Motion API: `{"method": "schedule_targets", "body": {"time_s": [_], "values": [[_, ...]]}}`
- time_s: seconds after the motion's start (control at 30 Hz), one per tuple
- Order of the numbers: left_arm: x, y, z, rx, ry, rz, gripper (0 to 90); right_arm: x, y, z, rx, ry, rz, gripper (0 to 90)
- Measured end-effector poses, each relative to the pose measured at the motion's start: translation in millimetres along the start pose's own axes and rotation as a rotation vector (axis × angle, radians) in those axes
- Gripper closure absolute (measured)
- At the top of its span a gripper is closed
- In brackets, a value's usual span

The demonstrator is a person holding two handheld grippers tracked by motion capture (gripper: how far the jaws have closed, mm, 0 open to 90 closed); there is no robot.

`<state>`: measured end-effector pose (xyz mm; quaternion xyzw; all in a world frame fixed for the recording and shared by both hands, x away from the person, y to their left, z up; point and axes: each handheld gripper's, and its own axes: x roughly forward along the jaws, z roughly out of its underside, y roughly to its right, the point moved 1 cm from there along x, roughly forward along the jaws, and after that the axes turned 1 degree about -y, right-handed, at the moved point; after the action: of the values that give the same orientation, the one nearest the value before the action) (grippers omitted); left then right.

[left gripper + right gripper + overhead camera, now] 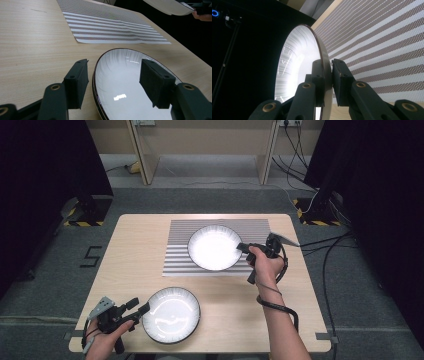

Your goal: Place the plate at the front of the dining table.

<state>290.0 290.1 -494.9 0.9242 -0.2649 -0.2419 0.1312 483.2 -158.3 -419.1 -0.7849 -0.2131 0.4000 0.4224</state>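
A grey floor [50,285] with loose cables surrounds one light wooden table [135,270]; black curtains hang at both sides and pale wooden furniture stands at the back. One striped mat [175,255] lies on the far half of the table. There are two white plates with dark rims. The far plate [214,247] is over the mat, and the right gripper [243,248] clamps its right rim between closed jaws. The near plate [171,314] lies flat by the front edge; the left gripper [142,309] has its jaws spread, one on either side of its left rim, with the pads clear of it.
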Motion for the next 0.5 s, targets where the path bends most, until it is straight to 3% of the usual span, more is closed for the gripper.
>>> {"method": "schedule_targets", "body": {"time_s": [0.5], "values": [[0.3, -0.6, 0.5, 0.002, -0.001, -0.004, 39.3, 3.0, 6.8, -12.5, 0.020, 0.019, 0.022, 80.4]]}}
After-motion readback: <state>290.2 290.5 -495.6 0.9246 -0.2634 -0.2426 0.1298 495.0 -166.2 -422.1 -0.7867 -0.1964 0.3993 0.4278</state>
